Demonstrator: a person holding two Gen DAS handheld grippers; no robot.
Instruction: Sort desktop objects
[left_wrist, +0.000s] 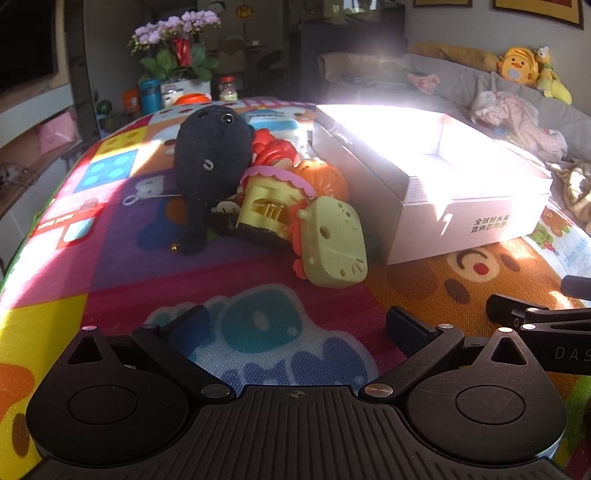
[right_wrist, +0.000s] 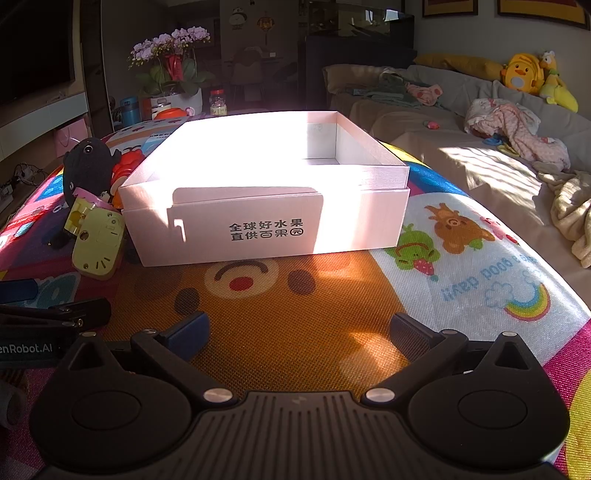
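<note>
Both the left hand-held gripper (left_wrist: 295, 325) and the right hand-held gripper (right_wrist: 299, 332) are held wide open and empty above the play mat (right_wrist: 295, 302). Ahead of the left one, a black plush toy (left_wrist: 212, 158) and a green plastic toy (left_wrist: 332, 243) are piled just beside the white box (right_wrist: 266, 221), which is seen directly ahead of the right one.

Left tool (left_wrist: 295, 325) and right tool (right_wrist: 299, 332) sit side by side, fingers spread wide, holding nothing.

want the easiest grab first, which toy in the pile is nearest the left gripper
The pale green toy, at the front of the pile; the black plush and orange toy sit farther from the left gripper.
</note>
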